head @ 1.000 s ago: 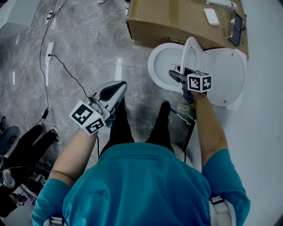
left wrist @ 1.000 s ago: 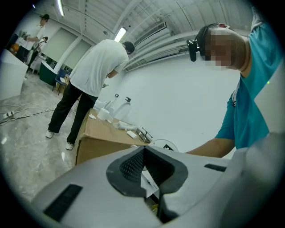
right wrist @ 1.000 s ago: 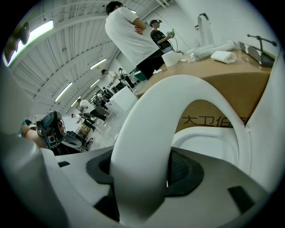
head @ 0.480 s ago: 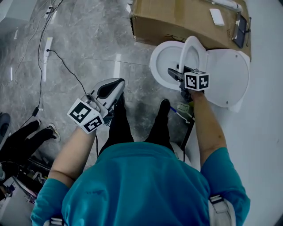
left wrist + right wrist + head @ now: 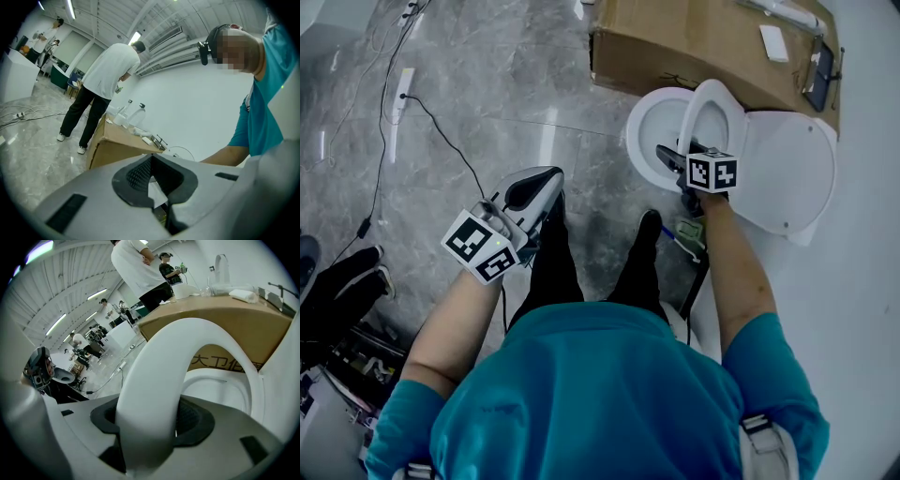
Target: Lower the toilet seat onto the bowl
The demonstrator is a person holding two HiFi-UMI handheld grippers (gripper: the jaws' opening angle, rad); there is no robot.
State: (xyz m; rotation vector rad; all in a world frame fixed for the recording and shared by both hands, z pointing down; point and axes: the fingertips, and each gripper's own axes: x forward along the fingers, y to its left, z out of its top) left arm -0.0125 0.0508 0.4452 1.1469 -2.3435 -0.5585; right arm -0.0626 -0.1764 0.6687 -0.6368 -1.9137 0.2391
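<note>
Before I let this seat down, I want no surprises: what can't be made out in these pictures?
1. Seat hinge: head view, hidden behind the toilet seat and the right gripper.
2. Inside of the bowl: head view and right gripper view, partly covered by the raised seat.
3. Print on the cardboard box: right gripper view, cut off by the seat.

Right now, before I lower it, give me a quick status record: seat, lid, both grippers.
seat: white oval plastic toilet seat, raised on edge above the white ceramic bowl, not down
lid: white lid open, lying back
right gripper: shut on the seat's rim
left gripper: shut, empty, over the grey floor
nearby: brown cardboard box behind the bowl
</note>
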